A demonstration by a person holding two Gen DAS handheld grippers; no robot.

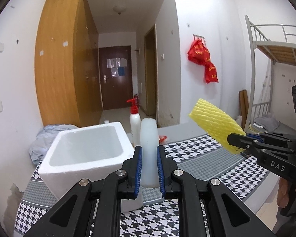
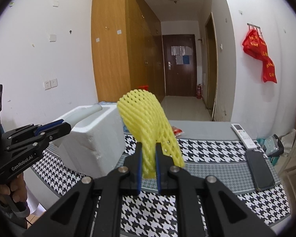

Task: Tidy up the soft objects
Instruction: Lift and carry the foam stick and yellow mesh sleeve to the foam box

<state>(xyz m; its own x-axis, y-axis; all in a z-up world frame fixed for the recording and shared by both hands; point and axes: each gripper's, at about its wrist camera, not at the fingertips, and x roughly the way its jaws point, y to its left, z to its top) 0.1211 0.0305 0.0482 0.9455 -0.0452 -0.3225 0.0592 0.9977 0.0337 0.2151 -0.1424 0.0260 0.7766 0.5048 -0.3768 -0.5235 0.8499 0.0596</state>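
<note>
A: What are the tongs holding?
B: The left gripper [image 1: 149, 164] clamps a translucent white foam tube [image 1: 149, 148]; the right gripper [image 2: 148, 164] pinches a yellow foam net sleeve [image 2: 148, 124].
A: And the white styrofoam box [image 1: 84, 148]?
B: On the table at ten o'clock.

Two grippers are being counted: the left gripper [image 1: 149, 163] and the right gripper [image 2: 148, 163]. One yellow foam net [image 2: 148, 126] and one translucent white foam piece [image 1: 149, 148] are being counted as soft items. One white foam box [image 1: 84, 152] is being recorded at the near left on one houndstooth cloth [image 2: 207, 154]. One pump bottle [image 1: 134, 122] with a red head is being noted behind the box. One remote control [image 2: 243, 136] and one dark phone [image 2: 260, 169] are being counted at the right. One small red packet [image 2: 177, 131] is being noted at the far edge. Two red bags [image 1: 204, 61] are being counted on the far wall.
</note>
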